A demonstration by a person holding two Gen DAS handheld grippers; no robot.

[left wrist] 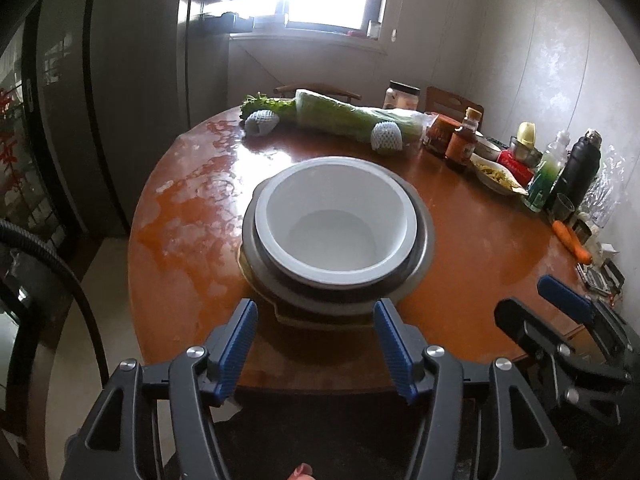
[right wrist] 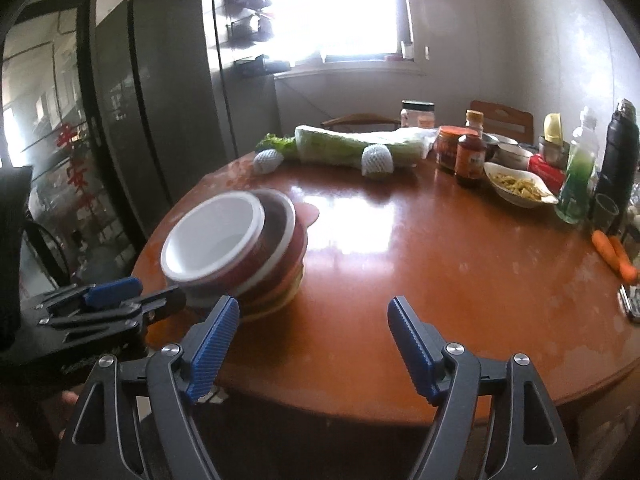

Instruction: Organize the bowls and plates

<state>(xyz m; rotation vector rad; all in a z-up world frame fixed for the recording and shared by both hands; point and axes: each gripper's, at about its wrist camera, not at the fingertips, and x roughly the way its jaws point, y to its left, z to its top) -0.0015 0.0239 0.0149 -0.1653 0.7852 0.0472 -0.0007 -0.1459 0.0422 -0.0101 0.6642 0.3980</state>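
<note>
A white bowl [left wrist: 334, 224] sits on top of a stack of bowls and plates [left wrist: 424, 240] on the round brown table [left wrist: 460, 280]. In the right wrist view the white bowl [right wrist: 212, 240] tops the striped stack [right wrist: 280, 264] near the table's left edge. My left gripper [left wrist: 316, 316] is open and empty, just short of the stack's near side. It also shows in the right wrist view [right wrist: 132, 300], at the stack's left. My right gripper [right wrist: 314, 312] is open and empty over the table's front edge, to the right of the stack. It shows in the left wrist view [left wrist: 568, 304] at the right.
A long cabbage [right wrist: 360, 146] and foam-netted fruit [right wrist: 376, 162] lie at the table's far side. Jars and sauce bottles [right wrist: 470, 156], a dish of food [right wrist: 520, 188], a green bottle [right wrist: 578, 176], a black flask [right wrist: 618, 160] and carrots [right wrist: 614, 254] crowd the right. A fridge [right wrist: 160, 100] stands left.
</note>
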